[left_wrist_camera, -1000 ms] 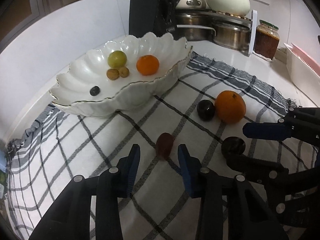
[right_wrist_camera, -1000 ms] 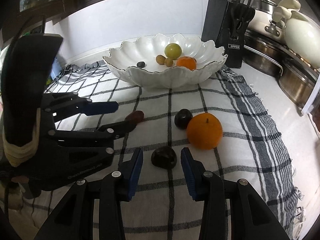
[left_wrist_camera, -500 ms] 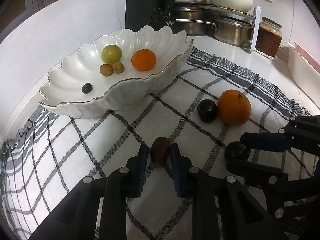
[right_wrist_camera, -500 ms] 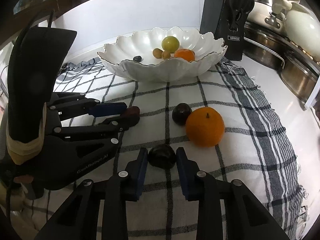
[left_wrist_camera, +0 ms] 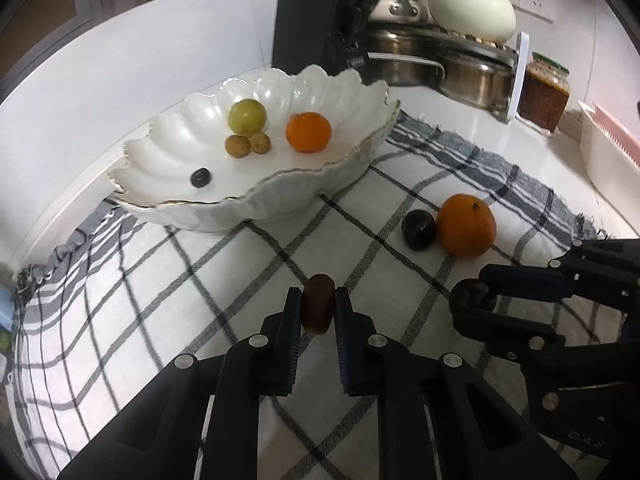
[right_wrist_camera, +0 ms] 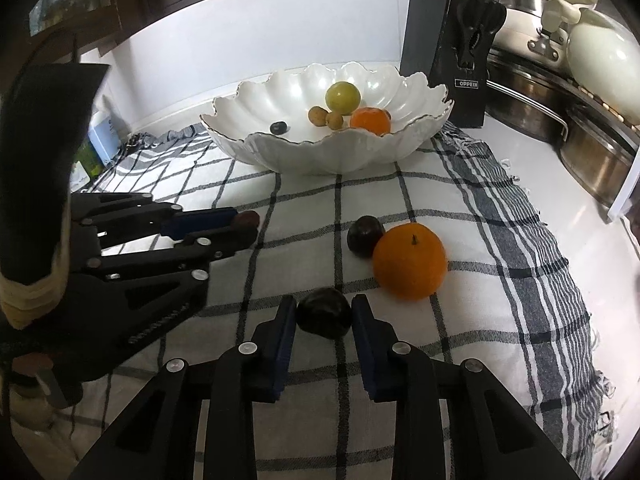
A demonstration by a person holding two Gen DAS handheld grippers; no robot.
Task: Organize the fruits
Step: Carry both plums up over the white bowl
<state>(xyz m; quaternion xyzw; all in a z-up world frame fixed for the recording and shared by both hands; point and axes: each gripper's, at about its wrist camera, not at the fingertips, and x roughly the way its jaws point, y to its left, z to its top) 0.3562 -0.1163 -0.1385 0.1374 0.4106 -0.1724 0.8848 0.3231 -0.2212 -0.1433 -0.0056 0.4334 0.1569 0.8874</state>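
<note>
The left gripper (left_wrist_camera: 317,312) is clamped on a reddish-brown date (left_wrist_camera: 317,307). The date's long axis runs parallel to the fingers, with its far end pointing past the fingertips toward the scalloped white bowl (left_wrist_camera: 280,204). The right gripper (right_wrist_camera: 323,316) is clamped on a dark plum (right_wrist_camera: 325,317), which sits between the pads on the checked cloth (right_wrist_camera: 312,216). Beyond the bowl, a black knife block (right_wrist_camera: 466,80) is labelled "OPPEIN".

a white countertop (right_wrist_camera: 520,184) carried a black-and-white checked cloth (right_wrist_camera: 312,216). on the cloth sat a scalloped white bowl (right_wrist_camera: 416,136), an orange (right_wrist_camera: 410,262) touching a dark plum (right_wrist_camera: 364,236), and another dark plum (right_wrist_camera: 324,312).
</note>
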